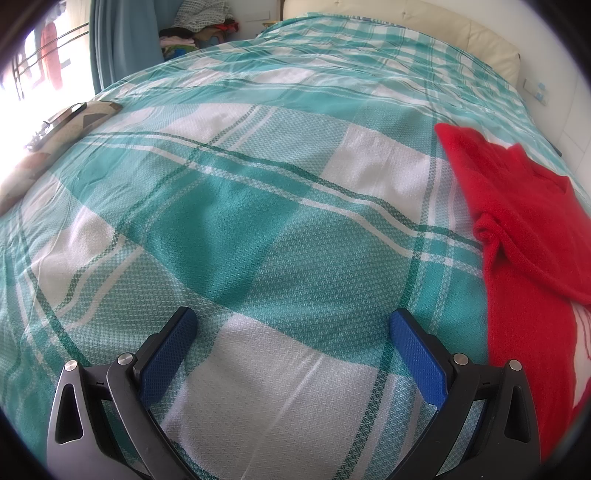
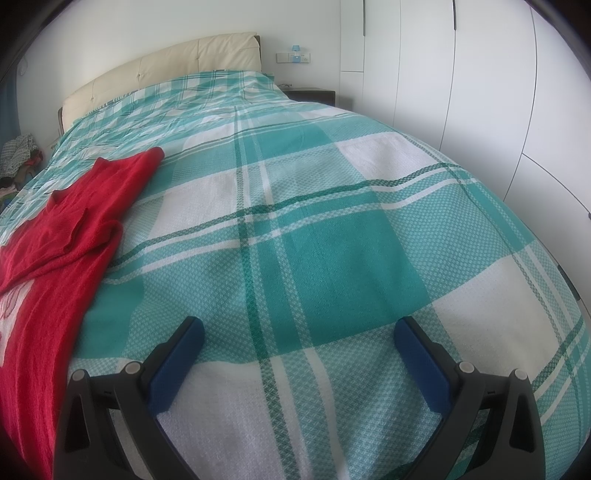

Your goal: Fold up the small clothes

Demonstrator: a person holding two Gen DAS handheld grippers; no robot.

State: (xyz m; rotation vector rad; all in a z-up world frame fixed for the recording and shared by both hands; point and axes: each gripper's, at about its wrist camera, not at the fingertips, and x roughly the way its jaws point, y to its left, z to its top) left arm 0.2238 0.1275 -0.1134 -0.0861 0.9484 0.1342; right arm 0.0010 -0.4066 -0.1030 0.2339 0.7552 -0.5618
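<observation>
A red knit garment (image 1: 524,236) lies spread on the teal-and-white plaid bedspread (image 1: 258,206), at the right edge of the left wrist view. It also shows at the left edge of the right wrist view (image 2: 62,236), with one sleeve folded across it. My left gripper (image 1: 293,325) is open and empty above bare bedspread, left of the garment. My right gripper (image 2: 299,332) is open and empty above the bedspread (image 2: 332,229), right of the garment.
A cream headboard (image 2: 166,62) stands at the far end of the bed. White wardrobe doors (image 2: 480,92) and a dark nightstand (image 2: 314,94) are on the right. A patterned cushion (image 1: 62,129), a curtain and a pile of clothes (image 1: 199,26) are on the left.
</observation>
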